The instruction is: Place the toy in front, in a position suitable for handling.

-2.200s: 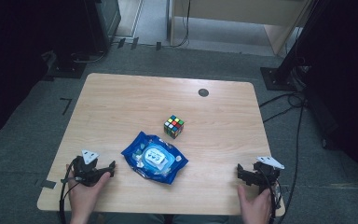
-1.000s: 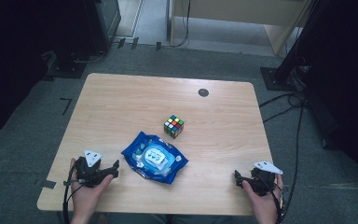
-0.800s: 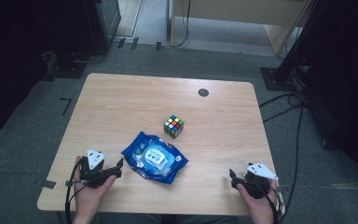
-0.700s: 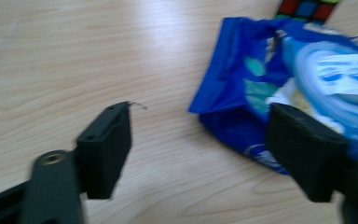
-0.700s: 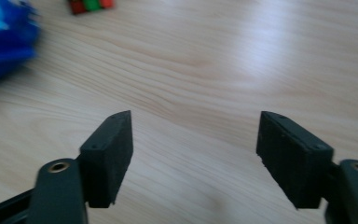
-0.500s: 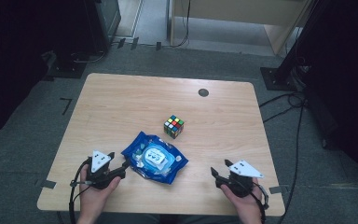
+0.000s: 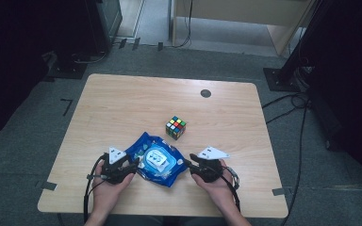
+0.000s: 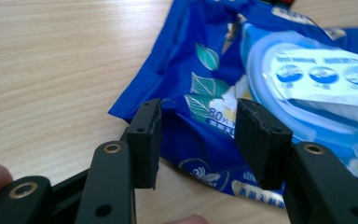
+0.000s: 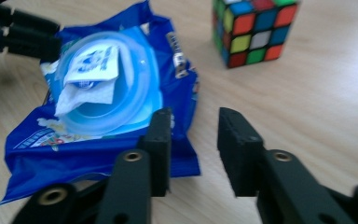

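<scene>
Table [image 7: 122, 103] first: the blue wipes pack [image 7: 156, 160] lies near its front edge, puzzle cube [image 7: 176, 127] just behind the pack. Left gripper [image 7: 133, 163] straddles the pack's left edge, jaws half closed, not pinching. Right gripper [image 7: 189, 164], jaws narrow and empty, sits just beside its right edge. Nothing is gripped or lifted yet. Since a second ago, both hands have moved in from the table's corners, jaws closing.

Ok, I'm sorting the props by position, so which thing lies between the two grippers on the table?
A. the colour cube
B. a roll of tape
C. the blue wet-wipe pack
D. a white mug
C: in the high view the blue wet-wipe pack lies between the left gripper and the right gripper; the colour cube sits farther back.
</scene>
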`<state>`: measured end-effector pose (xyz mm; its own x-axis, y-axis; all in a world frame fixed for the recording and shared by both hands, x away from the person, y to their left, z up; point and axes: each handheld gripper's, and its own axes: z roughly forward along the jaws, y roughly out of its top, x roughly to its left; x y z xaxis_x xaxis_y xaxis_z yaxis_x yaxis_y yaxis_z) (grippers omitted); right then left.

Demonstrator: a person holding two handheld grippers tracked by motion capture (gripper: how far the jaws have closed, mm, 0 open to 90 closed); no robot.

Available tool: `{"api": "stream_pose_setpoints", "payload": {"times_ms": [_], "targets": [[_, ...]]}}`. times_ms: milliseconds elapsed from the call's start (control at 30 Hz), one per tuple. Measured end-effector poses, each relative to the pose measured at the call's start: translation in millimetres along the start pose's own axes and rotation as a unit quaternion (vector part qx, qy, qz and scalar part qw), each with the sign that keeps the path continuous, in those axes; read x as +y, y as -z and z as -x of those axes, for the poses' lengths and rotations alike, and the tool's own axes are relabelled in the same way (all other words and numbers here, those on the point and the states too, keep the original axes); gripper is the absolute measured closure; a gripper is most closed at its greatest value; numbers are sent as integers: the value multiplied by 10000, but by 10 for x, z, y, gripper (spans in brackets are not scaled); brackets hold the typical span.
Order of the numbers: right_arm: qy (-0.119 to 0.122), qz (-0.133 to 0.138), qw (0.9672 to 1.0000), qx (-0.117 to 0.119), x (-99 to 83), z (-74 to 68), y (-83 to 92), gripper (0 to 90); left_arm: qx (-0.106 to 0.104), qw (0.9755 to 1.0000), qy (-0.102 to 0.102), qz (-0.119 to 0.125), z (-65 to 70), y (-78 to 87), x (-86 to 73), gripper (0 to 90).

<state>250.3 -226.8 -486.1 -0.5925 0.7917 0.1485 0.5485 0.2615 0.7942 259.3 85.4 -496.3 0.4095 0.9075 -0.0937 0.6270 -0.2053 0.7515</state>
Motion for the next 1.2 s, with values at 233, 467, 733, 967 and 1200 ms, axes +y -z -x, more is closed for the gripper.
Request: {"api": "stream_pose_setpoints", "payload": {"times_ms": [233,467,733,967,1200], "targets": [[9,-76,9996,258,26,-98,-137,798,240,9997,19,-10,-129,-130,93,540],[75,-95,9993,354,48,-255,-274,803,339,9993,113,88,-294,-353,247,550],[27,-18,9990,457,66,-367,-365,685,184,9993,160,286,-292,-108,259,447],[52,-99,9984,555,13,-389,-342,704,54,9992,-24,385,-167,180,50,425],[210,-72,9981,580,33,-593,-528,702,94,9991,-108,396,-162,251,-111,423]]}}
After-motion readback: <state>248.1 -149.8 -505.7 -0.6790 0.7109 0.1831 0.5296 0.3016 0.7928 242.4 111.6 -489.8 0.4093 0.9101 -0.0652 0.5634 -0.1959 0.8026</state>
